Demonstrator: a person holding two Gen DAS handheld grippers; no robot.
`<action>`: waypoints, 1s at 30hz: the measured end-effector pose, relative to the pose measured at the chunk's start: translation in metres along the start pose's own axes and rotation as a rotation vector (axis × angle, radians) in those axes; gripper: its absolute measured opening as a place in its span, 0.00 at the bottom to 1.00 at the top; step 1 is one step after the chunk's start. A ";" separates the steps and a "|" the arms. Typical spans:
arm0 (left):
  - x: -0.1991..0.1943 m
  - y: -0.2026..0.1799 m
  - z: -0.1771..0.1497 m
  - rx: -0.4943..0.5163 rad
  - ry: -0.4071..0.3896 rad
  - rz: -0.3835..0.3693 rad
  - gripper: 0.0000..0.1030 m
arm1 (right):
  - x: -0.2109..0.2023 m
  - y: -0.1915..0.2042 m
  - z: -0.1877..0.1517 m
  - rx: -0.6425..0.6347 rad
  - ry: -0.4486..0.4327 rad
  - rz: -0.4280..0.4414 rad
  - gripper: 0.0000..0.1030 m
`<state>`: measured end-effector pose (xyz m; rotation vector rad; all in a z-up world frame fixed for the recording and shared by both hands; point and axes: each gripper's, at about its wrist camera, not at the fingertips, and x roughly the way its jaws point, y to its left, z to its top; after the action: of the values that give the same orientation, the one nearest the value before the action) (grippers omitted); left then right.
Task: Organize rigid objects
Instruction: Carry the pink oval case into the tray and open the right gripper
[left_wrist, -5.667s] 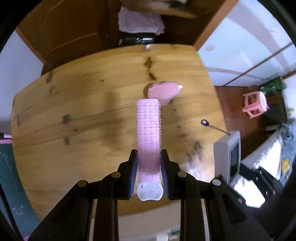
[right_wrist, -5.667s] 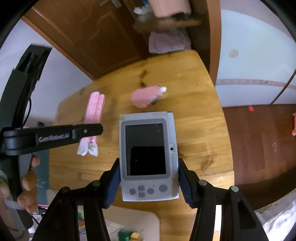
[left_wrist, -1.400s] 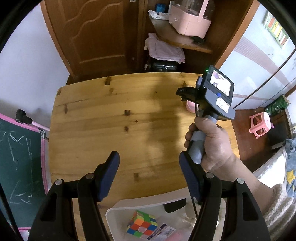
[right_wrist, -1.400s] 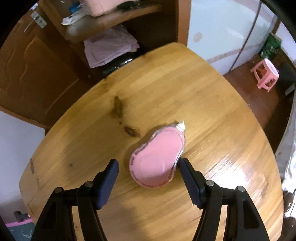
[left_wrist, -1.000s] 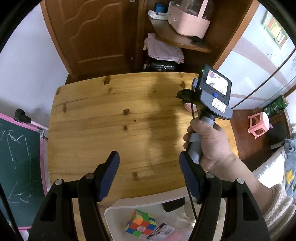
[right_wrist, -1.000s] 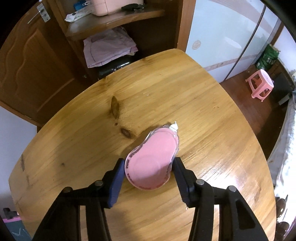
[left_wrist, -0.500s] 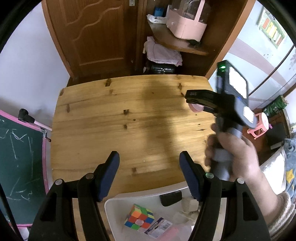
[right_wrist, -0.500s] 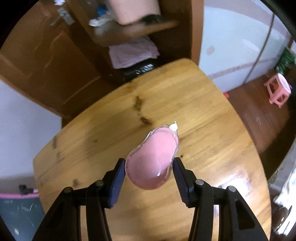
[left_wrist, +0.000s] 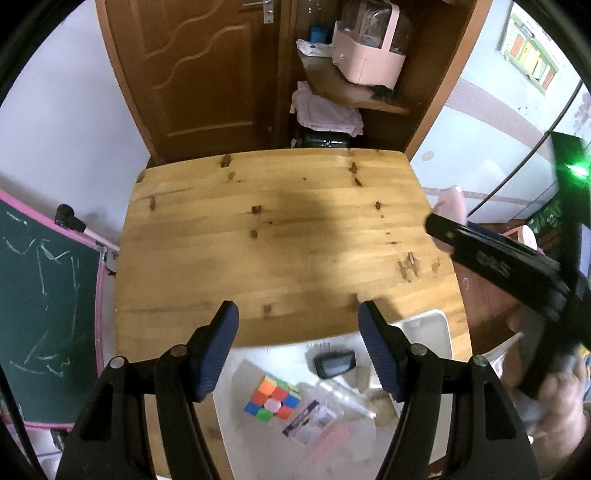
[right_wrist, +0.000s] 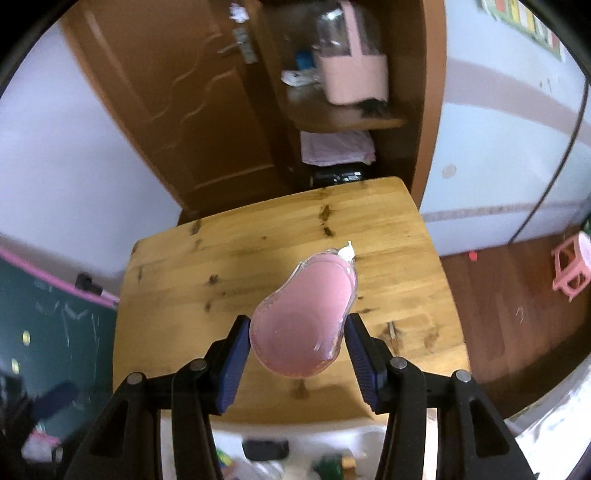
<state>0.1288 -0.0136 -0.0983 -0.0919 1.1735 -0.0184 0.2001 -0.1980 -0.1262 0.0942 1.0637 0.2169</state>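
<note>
Your right gripper (right_wrist: 295, 354) clamps the pink pear-shaped case (right_wrist: 306, 314) above the wooden table (right_wrist: 240, 266), so carry it level over the white bin (left_wrist: 436, 325) while your empty left gripper (left_wrist: 297, 354) stays spread.
</note>
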 end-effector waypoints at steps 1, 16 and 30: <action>-0.001 -0.001 -0.004 0.004 0.000 0.003 0.69 | -0.010 0.004 -0.008 -0.028 -0.009 0.005 0.51; 0.026 0.003 -0.075 0.143 0.097 0.045 0.69 | -0.014 0.045 -0.163 -0.309 0.148 -0.021 0.51; 0.021 0.011 -0.112 0.211 0.094 0.023 0.69 | 0.045 0.049 -0.213 -0.259 0.328 -0.101 0.53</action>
<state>0.0333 -0.0112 -0.1612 0.1096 1.2593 -0.1269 0.0285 -0.1462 -0.2593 -0.2352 1.3531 0.2828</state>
